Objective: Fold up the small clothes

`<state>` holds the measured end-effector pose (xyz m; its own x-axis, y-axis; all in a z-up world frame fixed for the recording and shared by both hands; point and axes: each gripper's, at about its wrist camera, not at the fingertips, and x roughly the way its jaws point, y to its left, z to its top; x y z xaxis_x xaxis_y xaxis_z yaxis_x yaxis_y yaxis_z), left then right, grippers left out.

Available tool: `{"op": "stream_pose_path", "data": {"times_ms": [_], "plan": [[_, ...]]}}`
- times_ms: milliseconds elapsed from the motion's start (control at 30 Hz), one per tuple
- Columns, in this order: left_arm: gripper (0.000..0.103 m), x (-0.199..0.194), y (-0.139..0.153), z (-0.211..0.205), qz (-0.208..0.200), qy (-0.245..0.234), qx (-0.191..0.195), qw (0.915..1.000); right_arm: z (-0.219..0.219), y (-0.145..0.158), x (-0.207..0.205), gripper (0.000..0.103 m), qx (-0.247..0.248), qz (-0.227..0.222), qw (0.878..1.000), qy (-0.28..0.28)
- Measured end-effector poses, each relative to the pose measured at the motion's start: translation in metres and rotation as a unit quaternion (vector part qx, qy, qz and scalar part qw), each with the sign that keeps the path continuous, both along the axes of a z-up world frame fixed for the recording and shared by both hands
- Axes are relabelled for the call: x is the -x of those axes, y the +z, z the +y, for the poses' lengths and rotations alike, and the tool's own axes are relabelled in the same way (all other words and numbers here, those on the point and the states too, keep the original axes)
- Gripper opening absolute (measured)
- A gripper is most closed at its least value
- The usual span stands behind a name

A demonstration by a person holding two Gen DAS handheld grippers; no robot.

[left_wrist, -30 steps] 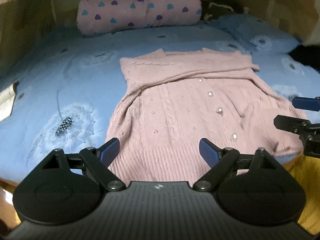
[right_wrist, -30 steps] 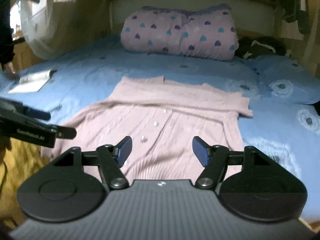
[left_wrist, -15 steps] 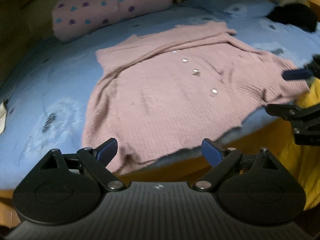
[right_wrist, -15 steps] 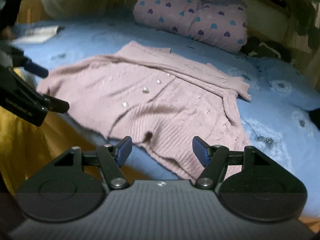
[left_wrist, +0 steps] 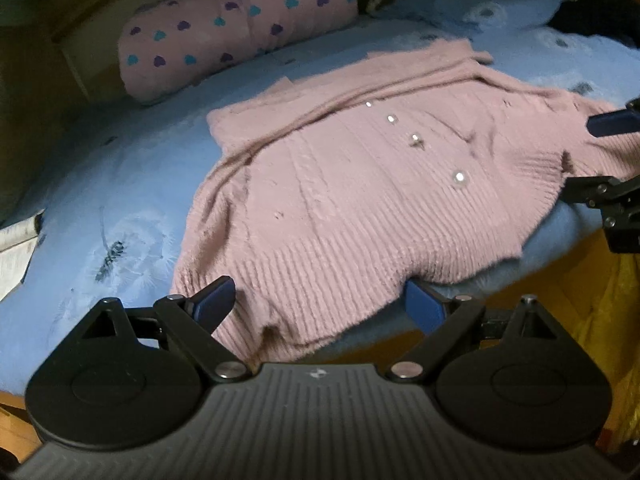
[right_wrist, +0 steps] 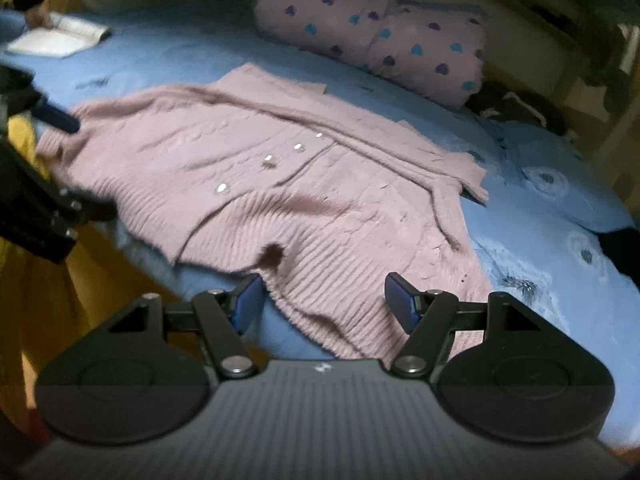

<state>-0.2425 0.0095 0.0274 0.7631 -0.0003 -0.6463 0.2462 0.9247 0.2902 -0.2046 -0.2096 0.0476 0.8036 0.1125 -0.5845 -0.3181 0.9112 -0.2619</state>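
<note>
The pink knitted cardigan with pearl buttons (left_wrist: 360, 200) lies flat; sleeves folded, body unfolded. Left gripper (left_wrist: 320, 304) and right gripper (right_wrist: 324, 300) gape empty at its hem.

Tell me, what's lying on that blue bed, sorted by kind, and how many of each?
Pink knit cardigan: 1
Pink heart-print rolled quilt: 1
Blue pillow: 1
Open book: 1
Dark garments, too dim to identify: 2
Total: 6

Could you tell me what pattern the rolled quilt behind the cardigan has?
Pink quilt with blue and purple hearts; right wrist view.
</note>
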Motion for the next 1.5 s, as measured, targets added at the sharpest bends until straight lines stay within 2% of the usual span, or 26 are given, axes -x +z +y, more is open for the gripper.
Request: {"op": "stream_pose_path", "data": {"times_ms": [100,200,267,433,633,867,1067,1133,1167,1200,1233,1267,1333,1367,1433,1500], "plan": [[0.093,-0.003,0.003,0.001,-0.019,0.014,-0.002,0.9997,-0.005,0.0,-0.005,0.068,-0.003,-0.008,1.0,-0.025],[0.093,-0.009,0.002,0.002,-0.018,0.022,-0.005,0.9996,-0.011,-0.001,-0.01,0.068,-0.015,-0.001,0.999,-0.041],[0.093,-0.01,0.001,0.002,-0.018,0.022,-0.002,0.9996,-0.013,-0.002,-0.01,0.068,-0.023,0.005,0.999,-0.042],[0.094,-0.013,-0.005,0.003,-0.028,0.022,-0.003,0.9993,-0.01,-0.005,-0.007,0.068,-0.006,0.002,1.0,-0.028],[0.094,-0.024,-0.012,0.001,-0.042,0.038,-0.025,0.9981,-0.014,-0.007,-0.012,0.068,-0.02,0.006,0.999,-0.036],[0.094,-0.034,-0.014,0.011,-0.034,0.053,0.008,0.998,-0.019,-0.008,-0.019,0.068,-0.048,0.022,0.997,-0.048],[0.092,-0.031,-0.016,0.004,-0.057,0.04,-0.021,0.9974,-0.016,-0.009,-0.019,0.065,-0.039,0.006,0.998,-0.048],[0.083,-0.03,-0.016,0.003,-0.059,0.037,-0.014,0.9975,-0.014,-0.009,-0.019,0.056,-0.036,-0.001,0.998,-0.045],[0.079,-0.03,-0.015,0.004,-0.059,0.036,-0.008,0.9976,-0.013,-0.008,-0.019,0.046,-0.038,-0.003,0.998,-0.044],[0.07,-0.03,-0.015,0.005,-0.059,0.035,-0.003,0.9976,-0.012,-0.008,-0.019,0.036,-0.038,-0.005,0.998,-0.044],[0.062,-0.03,-0.015,0.005,-0.058,0.034,0.001,0.9978,-0.011,-0.008,-0.02,0.031,-0.037,-0.008,0.998,-0.045],[0.058,-0.03,-0.015,0.006,-0.057,0.032,0.007,0.9979,-0.011,-0.007,-0.02,0.025,-0.033,-0.013,0.998,-0.048],[0.041,-0.03,-0.014,0.006,-0.053,0.029,0.022,0.998,-0.011,-0.006,-0.02,0.021,-0.031,-0.022,0.998,-0.053],[0.037,-0.031,-0.013,0.006,-0.049,0.028,0.028,0.998,-0.012,-0.005,-0.021,0.018,-0.034,-0.026,0.998,-0.055],[0.022,-0.032,-0.011,0.005,-0.047,0.023,0.036,0.998,-0.013,-0.002,-0.02,0.017,-0.038,-0.034,0.997,-0.058],[0.013,-0.03,-0.005,0.003,-0.054,0.02,0.042,0.9975,-0.014,0.001,-0.021,0.015,-0.04,-0.046,0.996,-0.058]]}}
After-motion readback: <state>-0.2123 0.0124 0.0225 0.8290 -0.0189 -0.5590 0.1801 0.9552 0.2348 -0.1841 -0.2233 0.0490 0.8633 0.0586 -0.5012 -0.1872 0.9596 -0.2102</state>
